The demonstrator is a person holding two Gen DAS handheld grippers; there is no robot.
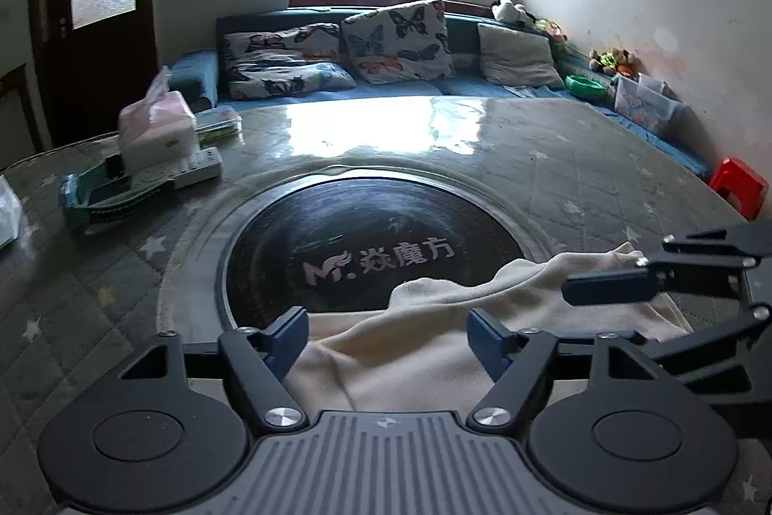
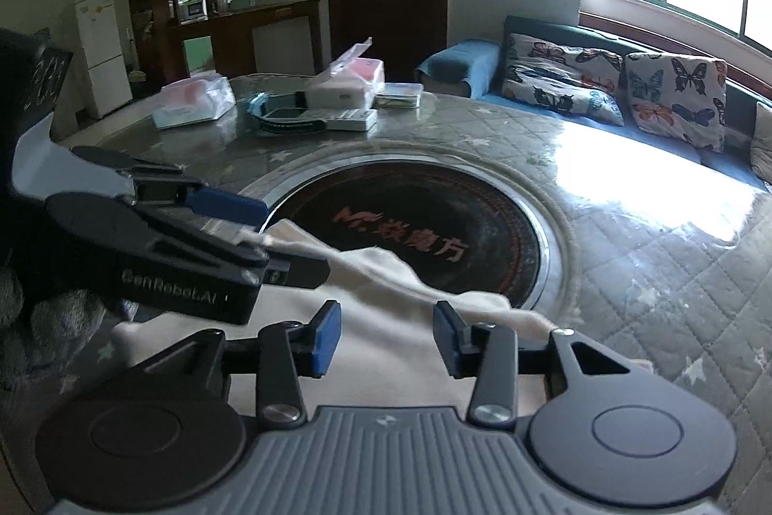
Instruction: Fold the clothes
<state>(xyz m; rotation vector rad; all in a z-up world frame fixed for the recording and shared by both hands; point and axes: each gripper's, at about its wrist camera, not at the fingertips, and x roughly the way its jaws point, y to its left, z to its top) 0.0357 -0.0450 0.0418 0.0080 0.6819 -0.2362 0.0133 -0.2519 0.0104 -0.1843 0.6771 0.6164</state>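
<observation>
- Cream fabric garment [image 1: 434, 346] lies rumpled on the quilted grey table cover [image 1: 603, 158], partly over the round black glass heater plate [image 1: 337, 235].
- Left gripper [image 1: 388, 334]: released, above the garment.
- Right gripper [image 2: 386, 334]: likewise released.

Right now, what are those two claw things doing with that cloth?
Left gripper open, right gripper open, both over the cream garment. Garment rumpled on the table, part over the dark round plate. Tissue box far off.
</observation>
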